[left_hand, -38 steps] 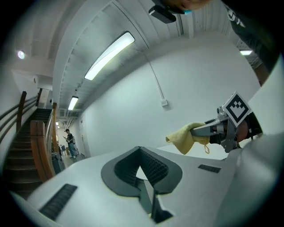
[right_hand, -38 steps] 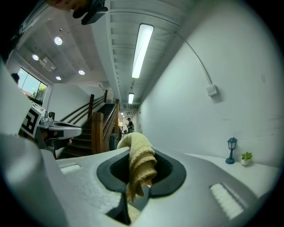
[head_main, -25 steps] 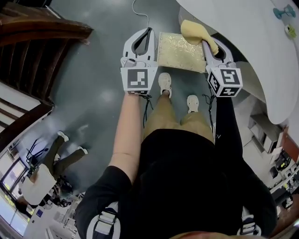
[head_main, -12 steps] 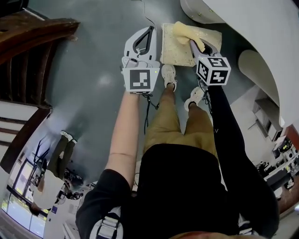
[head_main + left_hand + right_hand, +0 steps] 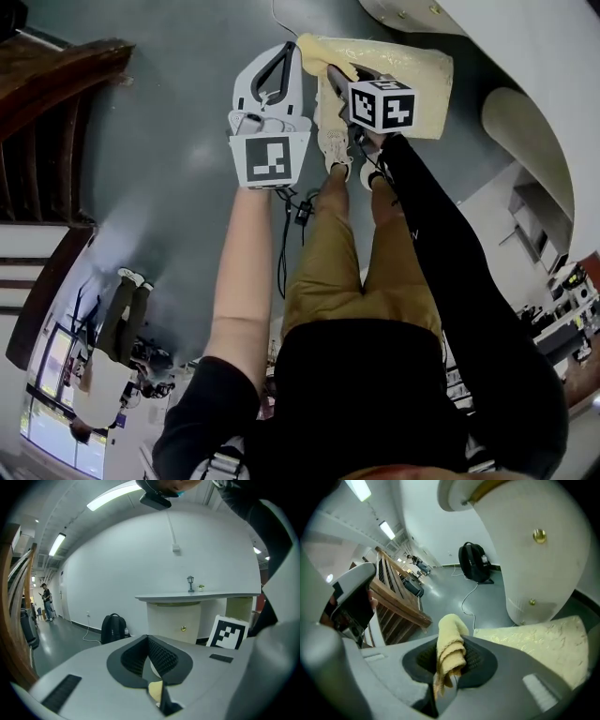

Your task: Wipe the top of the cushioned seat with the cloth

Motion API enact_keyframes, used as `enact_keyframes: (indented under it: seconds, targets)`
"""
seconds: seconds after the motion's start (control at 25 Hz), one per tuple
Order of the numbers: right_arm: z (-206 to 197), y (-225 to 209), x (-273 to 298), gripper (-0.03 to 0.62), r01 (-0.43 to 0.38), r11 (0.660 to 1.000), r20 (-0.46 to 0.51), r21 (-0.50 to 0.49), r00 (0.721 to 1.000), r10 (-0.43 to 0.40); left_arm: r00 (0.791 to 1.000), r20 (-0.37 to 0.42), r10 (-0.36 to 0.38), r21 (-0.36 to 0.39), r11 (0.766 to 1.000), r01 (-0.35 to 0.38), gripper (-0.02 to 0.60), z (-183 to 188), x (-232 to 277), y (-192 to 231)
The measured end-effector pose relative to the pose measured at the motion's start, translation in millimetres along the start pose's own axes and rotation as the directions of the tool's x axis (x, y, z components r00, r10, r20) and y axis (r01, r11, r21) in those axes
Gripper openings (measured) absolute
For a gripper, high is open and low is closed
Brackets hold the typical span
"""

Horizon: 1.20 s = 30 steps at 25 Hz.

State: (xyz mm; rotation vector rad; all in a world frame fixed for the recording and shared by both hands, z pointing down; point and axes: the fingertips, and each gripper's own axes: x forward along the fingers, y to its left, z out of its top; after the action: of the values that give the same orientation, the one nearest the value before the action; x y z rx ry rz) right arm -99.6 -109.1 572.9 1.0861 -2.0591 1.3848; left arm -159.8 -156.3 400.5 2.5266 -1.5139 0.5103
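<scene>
From the head view, the left gripper (image 5: 294,51) hangs over the gray floor (image 5: 178,150), just beside the left edge of the seat (image 5: 417,66). The seat is a pale yellow square cushion with a crinkly, shiny top. The right gripper (image 5: 332,73) reaches over the near left part of the seat, right above the person's shoes (image 5: 336,145). From up here the cloth looks too much like the seat to pick out. Dark wooden stairs (image 5: 56,75) are on the left. In the left gripper view, the left gripper (image 5: 148,638) has its jaws pressed together with nothing between them, and a bit of yellow shows through the gap lower down. Behind it a black backpack (image 5: 114,627) sits on the floor by a white wall; you cannot see what is in it. A tiny lamp (image 5: 190,583) stands on a white counter (image 5: 197,597). In the right gripper view, the right gripper (image 5: 451,641) is pinching the cloth (image 5: 450,653). The cloth is soft, yellow and folded into a thick bunch that sticks up past the jaws. The seat (image 5: 534,637) lies just to the right, and the backpack (image 5: 474,563) is farther off on the floor.
</scene>
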Motion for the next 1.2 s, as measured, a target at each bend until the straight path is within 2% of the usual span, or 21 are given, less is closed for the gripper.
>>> enact_keyframes:
  seconds: [0.12, 0.24, 0.36, 0.72, 1.2]
  targets:
    - [-16.9, -15.4, 31.7, 0.057, -0.002, 0.992, -0.04, 0.123, 0.999, 0.007, 1.0, -0.023, 0.005, -0.005, 1.0, -0.005, 0.008, -16.2, 7.1, 1.3]
    - [-32.1, -43.0, 49.1, 0.057, 0.061, 0.98, -0.07, 0.187, 0.996, -0.048, 0.999, -0.04, 0.009, -0.013, 1.0, -0.009, 0.008, -29.2, 14.0, 0.5]
    - [-37.6, -69.6, 46.3, 0.057, 0.117, 0.97, -0.062, 0.212, 0.992, -0.106, 0.999, -0.052, 0.009, -0.022, 1.0, -0.01, 0.008, -36.0, 18.0, -6.8]
    - [-23.5, -132.2, 7.6, 0.057, 0.184, 0.952, -0.02, 0.243, 0.983, -0.185, 0.999, -0.041, -0.011, -0.034, 0.999, 0.009, 0.008, -24.6, 39.4, -40.4]
    - [-12.7, -258.4, -83.0, 0.057, 0.323, 0.902, 0.029, 0.288, 0.938, -0.345, 0.999, -0.039, -0.037, -0.018, 0.999, 0.036, 0.008, -5.4, 65.8, -101.8]
